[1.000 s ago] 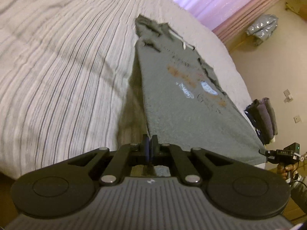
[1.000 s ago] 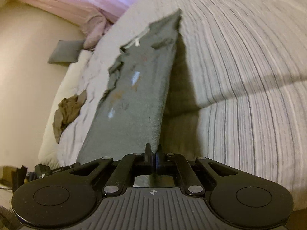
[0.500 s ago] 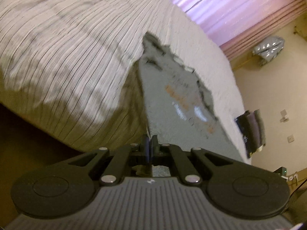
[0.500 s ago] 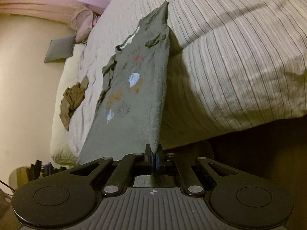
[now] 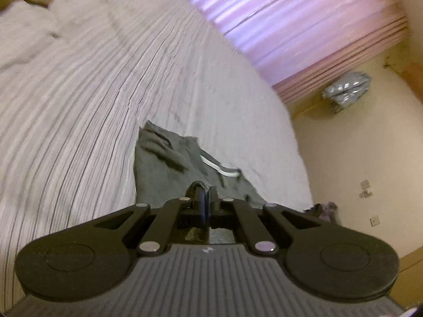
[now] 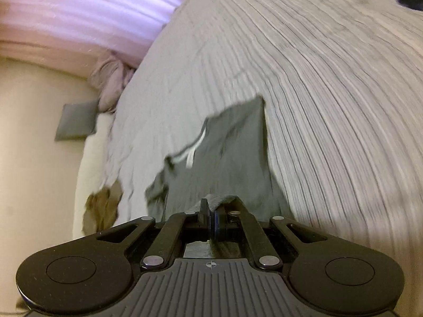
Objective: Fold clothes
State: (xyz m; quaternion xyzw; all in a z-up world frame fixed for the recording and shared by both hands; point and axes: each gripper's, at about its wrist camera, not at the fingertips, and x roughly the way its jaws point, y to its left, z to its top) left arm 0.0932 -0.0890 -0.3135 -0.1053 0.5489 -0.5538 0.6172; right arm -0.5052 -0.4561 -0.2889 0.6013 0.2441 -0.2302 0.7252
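Note:
A grey T-shirt lies on the striped bed, collar end away from me, with a white neck label showing. My left gripper is shut on the shirt's hem edge, which bunches over its tips. In the right wrist view the same grey T-shirt spreads ahead, and my right gripper is shut on another part of the hem, with cloth draped over the tips. The lower half of the shirt is hidden under both grippers.
The striped bedspread fills most of both views. A brown garment and a pinkish bundle lie near the bed's edge. A grey pillow sits by the wall. Pink curtains hang behind.
Both grippers have carried the hem forward over the bed toward the collar. The stretched, printed front of the shirt is no longer seen; only the collar end shows ahead.

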